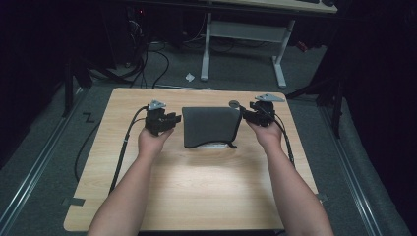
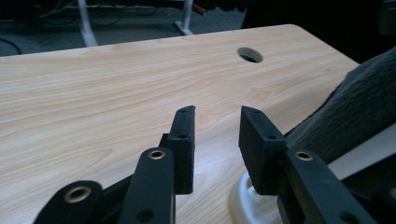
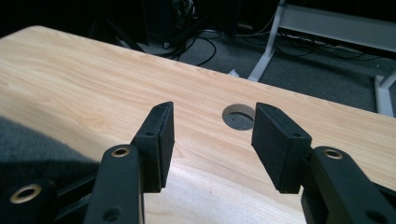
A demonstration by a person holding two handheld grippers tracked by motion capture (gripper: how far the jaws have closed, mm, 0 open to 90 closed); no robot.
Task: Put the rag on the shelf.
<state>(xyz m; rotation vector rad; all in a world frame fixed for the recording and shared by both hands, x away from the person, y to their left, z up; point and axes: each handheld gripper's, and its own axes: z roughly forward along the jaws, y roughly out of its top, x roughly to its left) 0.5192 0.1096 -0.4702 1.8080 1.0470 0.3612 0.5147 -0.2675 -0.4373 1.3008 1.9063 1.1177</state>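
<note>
A dark grey cloth lies draped over a white object at the middle of the wooden table. My left gripper sits just off the cloth's left edge, jaws open and empty. In the left gripper view my left gripper points over bare wood, with the cloth and the white object to its right. My right gripper is at the cloth's upper right corner. In the right gripper view my right gripper stands open over bare wood, the cloth at lower left.
A round cable hole pierces the table beyond the cloth, near the right gripper; it also appears as the hole and the hole. A white desk frame and cables stand on the floor behind the table.
</note>
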